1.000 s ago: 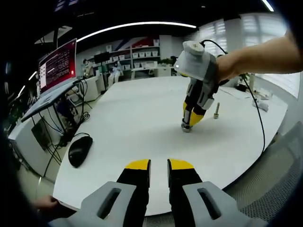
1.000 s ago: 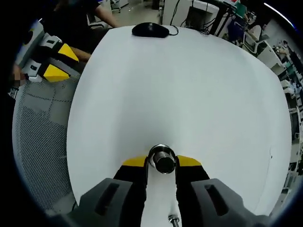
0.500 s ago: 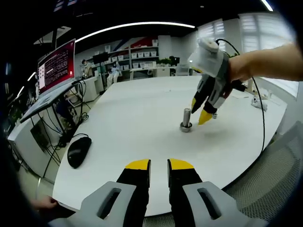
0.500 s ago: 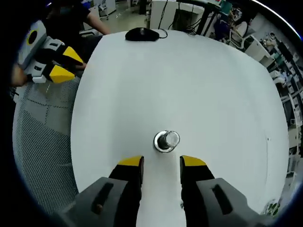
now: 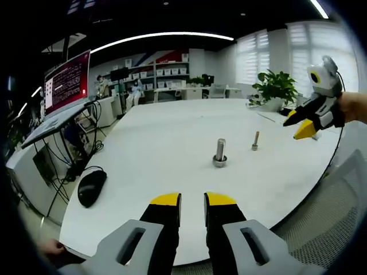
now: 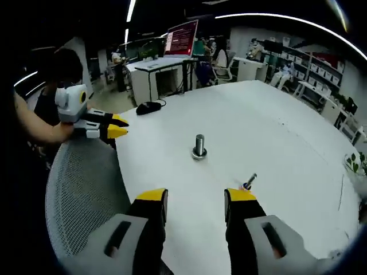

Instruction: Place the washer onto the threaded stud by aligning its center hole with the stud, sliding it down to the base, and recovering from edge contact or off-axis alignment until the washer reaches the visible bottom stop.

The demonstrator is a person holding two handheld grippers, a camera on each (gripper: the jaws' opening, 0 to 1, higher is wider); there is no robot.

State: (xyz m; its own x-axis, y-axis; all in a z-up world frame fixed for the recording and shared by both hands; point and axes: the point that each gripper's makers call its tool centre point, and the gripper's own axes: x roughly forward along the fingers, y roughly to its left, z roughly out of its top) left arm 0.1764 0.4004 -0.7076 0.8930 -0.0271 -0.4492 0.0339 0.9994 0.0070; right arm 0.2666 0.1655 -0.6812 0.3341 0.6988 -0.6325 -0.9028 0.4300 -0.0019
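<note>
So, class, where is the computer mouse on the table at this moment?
In the left gripper view the mouse lies near the table's left edge, below the red screen. In the right gripper view it sits at the far edge.

black mouse (image 5: pixel 91 187) on white table (image 5: pixel 160 132); potted plant (image 5: pixel 274 87)

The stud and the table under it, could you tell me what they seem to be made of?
The stud looks like bare metal: grey with a dull sheen, and a shinier ring at its base. The table has a smooth matte white top, likely laminate or painted board, though the core cannot be told.
</note>
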